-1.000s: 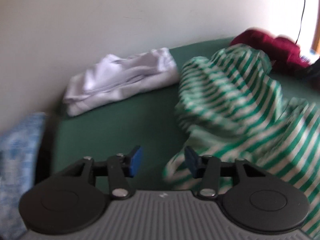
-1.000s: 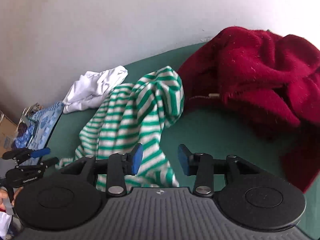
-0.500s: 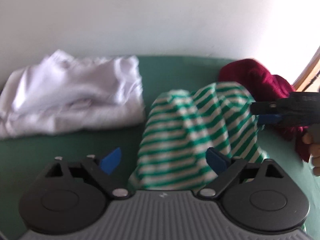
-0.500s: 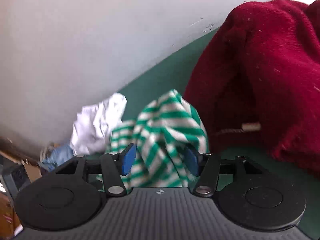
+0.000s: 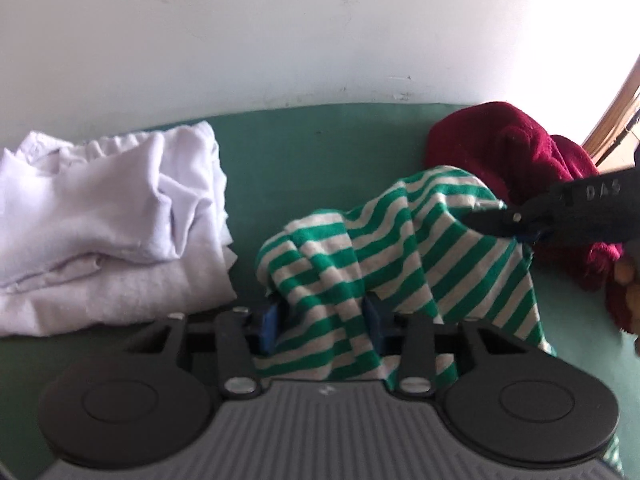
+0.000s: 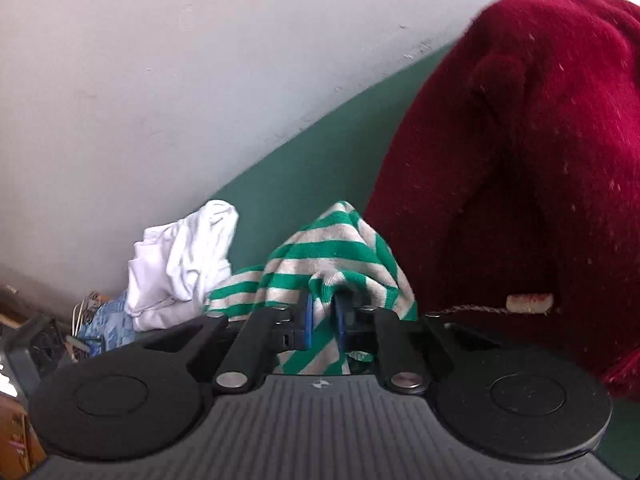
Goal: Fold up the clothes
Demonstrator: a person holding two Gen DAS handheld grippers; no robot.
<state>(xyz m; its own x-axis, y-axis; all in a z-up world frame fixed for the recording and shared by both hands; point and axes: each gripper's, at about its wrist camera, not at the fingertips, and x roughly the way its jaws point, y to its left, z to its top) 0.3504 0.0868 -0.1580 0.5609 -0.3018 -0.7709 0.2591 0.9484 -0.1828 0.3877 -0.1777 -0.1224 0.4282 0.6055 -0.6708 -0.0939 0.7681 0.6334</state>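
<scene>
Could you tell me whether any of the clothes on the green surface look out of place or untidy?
Nothing looks damaged or spilled. The green-and-white striped shirt is bunched up, and the dark red fleecy garment sits in a crumpled heap, both unfolded. The white cloth is only loosely folded.

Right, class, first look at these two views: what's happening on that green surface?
A person is working with two handheld grippers on a green-and-white striped garment, bunched up on the green surface. The left gripper and right gripper are each closing on a fold of it. A folded white garment lies to one side and a crumpled dark red sweater to the other.
</scene>
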